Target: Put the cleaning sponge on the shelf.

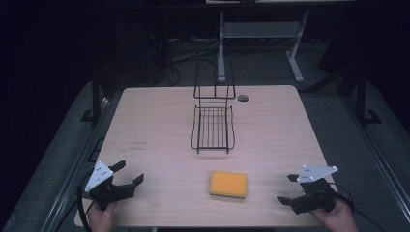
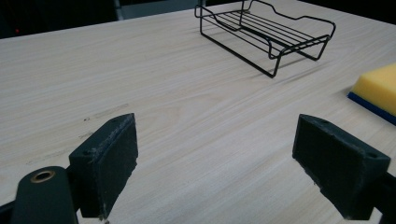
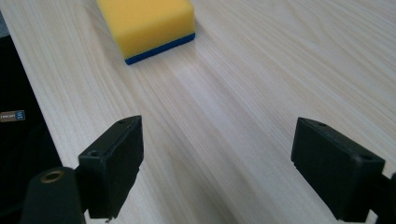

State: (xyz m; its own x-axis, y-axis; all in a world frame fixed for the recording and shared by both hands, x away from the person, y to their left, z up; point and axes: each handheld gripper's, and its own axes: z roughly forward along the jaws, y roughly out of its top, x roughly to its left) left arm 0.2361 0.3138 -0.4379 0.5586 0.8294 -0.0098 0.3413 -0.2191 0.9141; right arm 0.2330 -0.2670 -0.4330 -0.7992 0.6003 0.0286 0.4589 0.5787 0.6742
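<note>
- Left hand-held gripper [image 1: 129,174] and right hand-held gripper [image 1: 288,187]: jaws wide apart, nothing held, at the near desk [image 1: 154,125] corners.
- Sponge [image 1: 228,184] lies flat between them, near edge; wire rack [image 1: 213,126] behind, apart.
- Sponge looks light, soft; best pinched across its sides, lightly.

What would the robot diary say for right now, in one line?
left claw: open, empty | right claw: open, empty | sponge: on table, untouched | wire rack: empty
</note>
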